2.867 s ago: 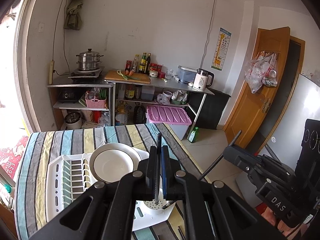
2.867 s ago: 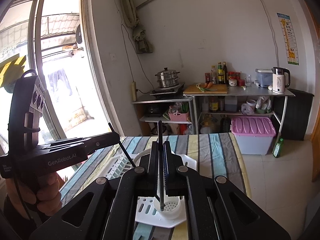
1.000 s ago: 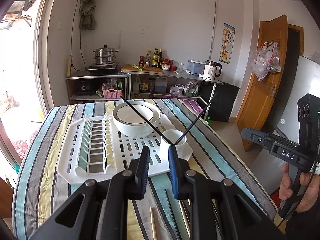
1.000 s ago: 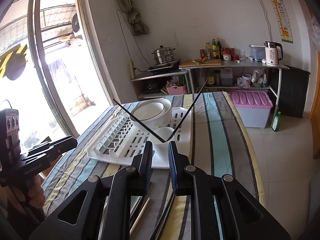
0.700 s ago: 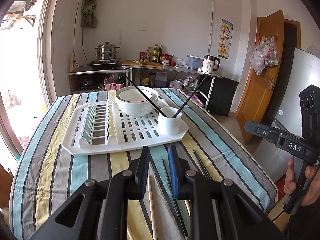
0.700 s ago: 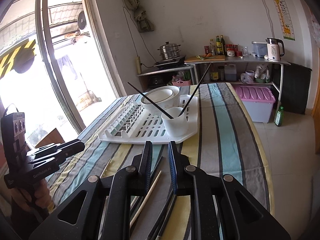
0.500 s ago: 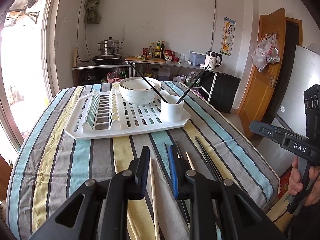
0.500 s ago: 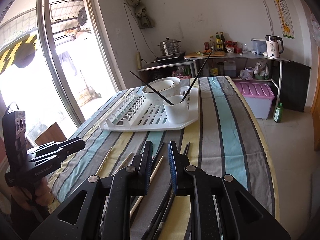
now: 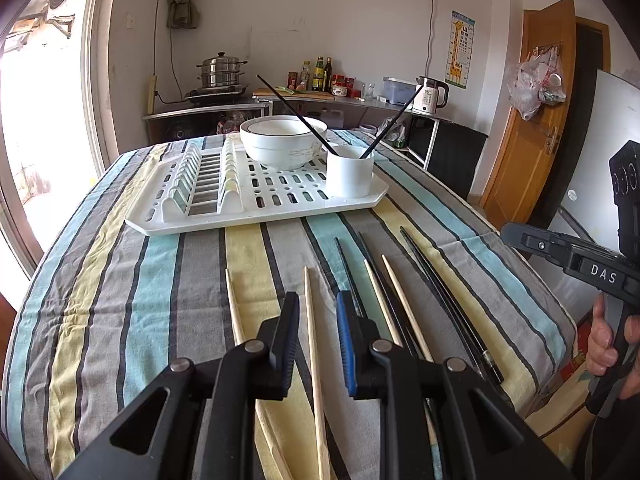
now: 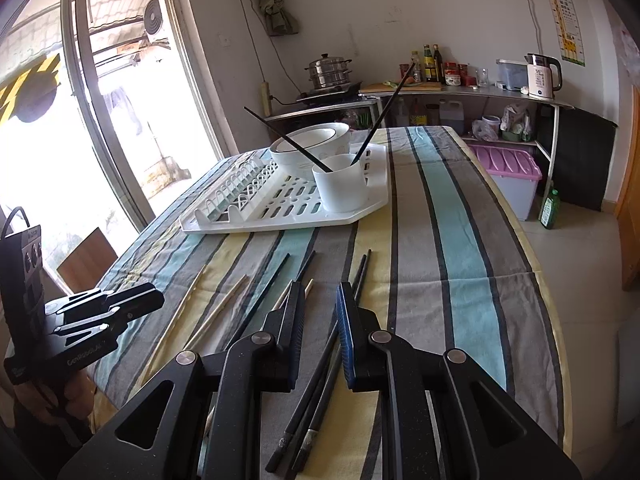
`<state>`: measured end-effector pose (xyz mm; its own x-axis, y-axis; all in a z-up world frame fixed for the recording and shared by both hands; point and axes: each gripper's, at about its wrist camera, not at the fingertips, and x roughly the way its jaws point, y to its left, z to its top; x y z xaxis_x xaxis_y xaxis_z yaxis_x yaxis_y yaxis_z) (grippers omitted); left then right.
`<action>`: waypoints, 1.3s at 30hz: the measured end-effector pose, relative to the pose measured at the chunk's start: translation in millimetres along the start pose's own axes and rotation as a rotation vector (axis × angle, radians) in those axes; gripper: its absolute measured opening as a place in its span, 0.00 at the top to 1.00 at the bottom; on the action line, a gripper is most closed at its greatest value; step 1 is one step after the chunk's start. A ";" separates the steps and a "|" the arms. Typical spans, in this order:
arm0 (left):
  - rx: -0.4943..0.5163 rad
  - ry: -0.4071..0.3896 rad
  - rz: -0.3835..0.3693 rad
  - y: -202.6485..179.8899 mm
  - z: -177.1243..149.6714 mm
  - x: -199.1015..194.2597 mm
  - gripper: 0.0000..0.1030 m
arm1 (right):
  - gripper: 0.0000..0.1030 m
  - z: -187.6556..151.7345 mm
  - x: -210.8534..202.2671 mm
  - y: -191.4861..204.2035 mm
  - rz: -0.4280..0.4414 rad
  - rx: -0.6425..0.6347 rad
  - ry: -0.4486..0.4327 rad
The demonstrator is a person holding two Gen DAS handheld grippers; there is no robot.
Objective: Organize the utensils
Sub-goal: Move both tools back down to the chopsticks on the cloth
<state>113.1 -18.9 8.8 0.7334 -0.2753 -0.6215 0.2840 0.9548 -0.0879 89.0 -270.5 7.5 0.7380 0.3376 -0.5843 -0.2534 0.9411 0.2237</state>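
Both grippers have let go of their black chopsticks and dropped back from the drying rack toward the loose chopsticks on the near tablecloth. 2 black chopsticks (image 9: 294, 114) now stand crossed in the white utensil cup (image 9: 349, 170), which sits at the rack's (image 9: 256, 216) right front corner, just in front of the white bowl (image 9: 283, 142). That reads as 2 pieces filed and a second pickup about to start.

The left gripper (image 9: 317, 322) holds nothing; its jaws stand slightly apart, straddling a pale wooden chopstick (image 9: 313, 344) that runs toward 12 o'clock. Another wooden one (image 9: 233, 312) lies at its 9 o'clock, and a mixed bundle of black and wooden sticks (image 9: 394, 300) at its 3 o'clock. The right gripper (image 10: 318, 318) is likewise empty and slightly parted, above a pair of black chopsticks (image 10: 320, 376) pointing to 12 o'clock.

Open room is fair: bare striped tablecloth (image 10: 452, 240) lies between the sticks and the rack. The sticks sit near the table's front edge, and the black pair at the far right of the left view lies close to the right edge, so a nudge could roll them off. Beyond that edge at 3 o'clock the floor is open.
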 end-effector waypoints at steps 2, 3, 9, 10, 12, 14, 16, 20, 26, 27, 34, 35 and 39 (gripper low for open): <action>0.000 0.020 0.006 0.8 0.2 7.6 0.80 | 0.84 -0.3 7.7 -3.9 -0.016 0.007 0.016; 0.002 0.031 0.013 1.2 0.6 11.8 0.80 | 0.84 -0.2 12.0 -6.2 -0.021 0.011 0.023; 0.005 0.104 0.029 0.9 4.6 41.7 0.77 | 0.84 2.2 40.7 -18.2 -0.055 0.033 0.090; 0.009 0.110 0.029 0.6 5.2 44.9 0.77 | 0.84 2.6 43.4 -18.4 -0.056 0.033 0.094; 0.009 0.119 0.026 0.5 5.6 50.1 0.77 | 0.84 3.5 48.2 -16.7 -0.052 0.028 0.102; 0.005 0.129 0.026 0.9 7.4 55.3 0.77 | 0.84 5.2 54.5 -13.2 -0.044 0.019 0.114; 0.001 0.140 0.027 1.8 8.2 60.3 0.77 | 0.84 6.8 62.7 -11.3 -0.052 0.010 0.129; 0.001 0.174 0.040 1.3 9.4 74.6 0.77 | 0.84 9.8 78.3 -14.4 -0.076 0.012 0.153; 0.003 0.217 0.056 -0.5 7.2 87.9 0.77 | 0.84 12.0 97.6 -21.7 -0.112 0.011 0.202; 0.002 0.225 0.060 -0.5 6.6 90.7 0.77 | 0.84 12.3 100.9 -22.5 -0.116 0.009 0.210; 0.009 0.210 0.079 -1.4 8.0 94.4 0.77 | 0.84 14.2 113.9 -23.5 -0.152 -0.020 0.243; 0.008 0.210 0.082 -1.4 8.9 95.8 0.77 | 0.84 15.6 115.4 -22.4 -0.158 -0.031 0.246; 0.004 0.214 0.096 -1.7 10.6 97.4 0.77 | 0.84 21.4 122.1 -15.5 -0.183 -0.078 0.275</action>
<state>190.7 -48.6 -43.3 0.6092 -0.1531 -0.7781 0.2226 0.9748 -0.0176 196.4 -244.2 -50.6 0.5817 0.1451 -0.8004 -0.1873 0.9814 0.0418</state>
